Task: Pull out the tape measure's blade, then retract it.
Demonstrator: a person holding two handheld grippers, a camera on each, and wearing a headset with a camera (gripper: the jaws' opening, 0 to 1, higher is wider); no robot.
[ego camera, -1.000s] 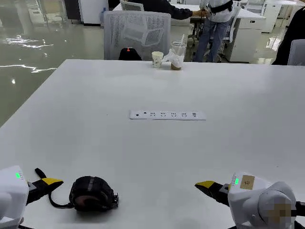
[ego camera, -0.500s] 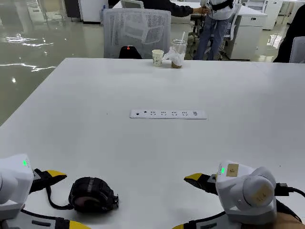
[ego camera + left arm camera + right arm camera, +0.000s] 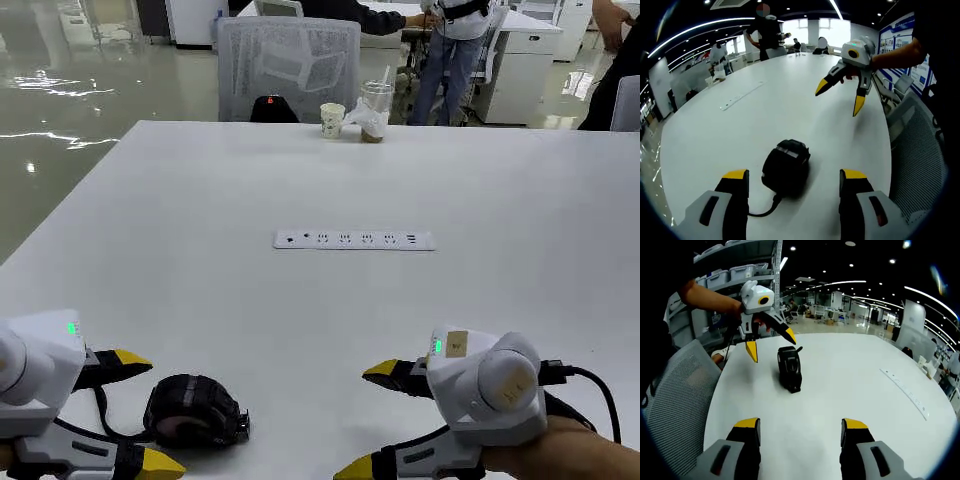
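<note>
A black tape measure (image 3: 195,412) lies on its side near the front left of the white table (image 3: 330,310), its wrist strap trailing to the left. My left gripper (image 3: 148,410) stands open just left of it, yellow tips flanking the strap end. In the left gripper view the tape measure (image 3: 786,165) sits just ahead of my left gripper (image 3: 794,175), untouched. My right gripper (image 3: 365,420) is open over bare table to the right, pointing at the tape measure (image 3: 790,367). The right gripper (image 3: 801,423) holds nothing. No blade is out.
A white power strip (image 3: 354,240) lies mid-table. At the far edge stand a paper cup (image 3: 331,121) and a plastic cup (image 3: 374,113). A mesh chair (image 3: 288,70) and standing people are behind the table. The table's front edge is close to both grippers.
Both grippers have come forward into view. The left has closed in on the tape measure; the right has moved left toward it. The tape measure has stayed put.
</note>
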